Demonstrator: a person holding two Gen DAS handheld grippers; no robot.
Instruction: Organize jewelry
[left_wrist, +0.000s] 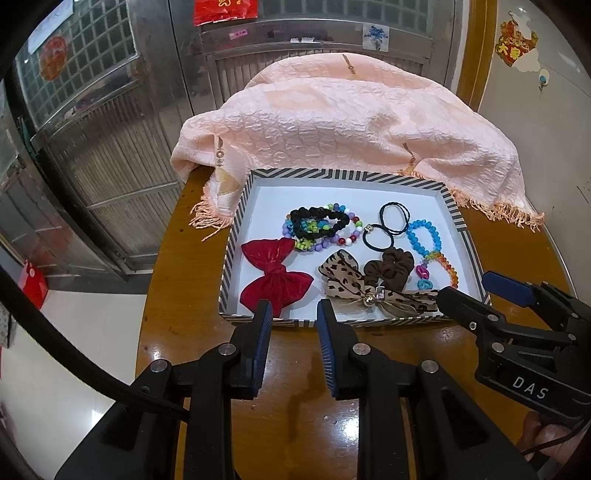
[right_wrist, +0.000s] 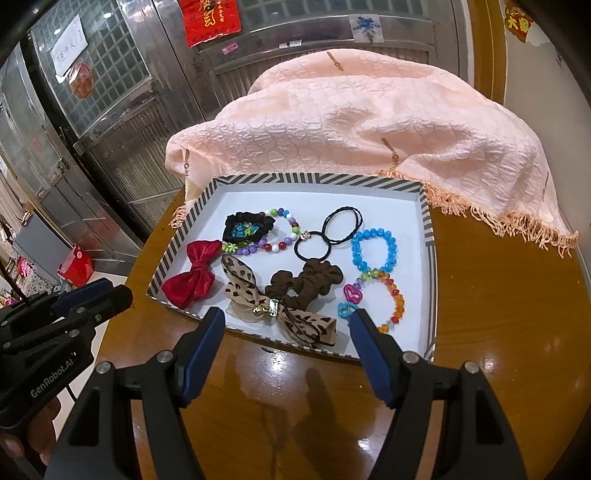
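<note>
A striped-rim white tray (left_wrist: 236, 236) (right_wrist: 428, 236) on a round wooden table holds a red bow (left_wrist: 275, 278) (right_wrist: 194, 280), a leopard-print bow (left_wrist: 351, 284) (right_wrist: 258, 291), a brown scrunchie (left_wrist: 391, 267) (right_wrist: 310, 282), a black scrunchie (left_wrist: 319, 221) (right_wrist: 247, 227), black hair ties (left_wrist: 388, 225) (right_wrist: 332, 229) and bead bracelets (left_wrist: 424, 236) (right_wrist: 373, 249). My left gripper (left_wrist: 293, 306) (right_wrist: 94, 297) is open and empty at the tray's near edge by the red bow. My right gripper (right_wrist: 288, 317) (left_wrist: 465, 291) is open and empty at the near edge over the leopard bow.
A peach fringed cloth (left_wrist: 351, 122) (right_wrist: 369, 125) is heaped behind the tray, draping over the table's back. Bare wooden table (left_wrist: 295, 387) (right_wrist: 498, 332) lies in front and to the right. Metal doors stand behind.
</note>
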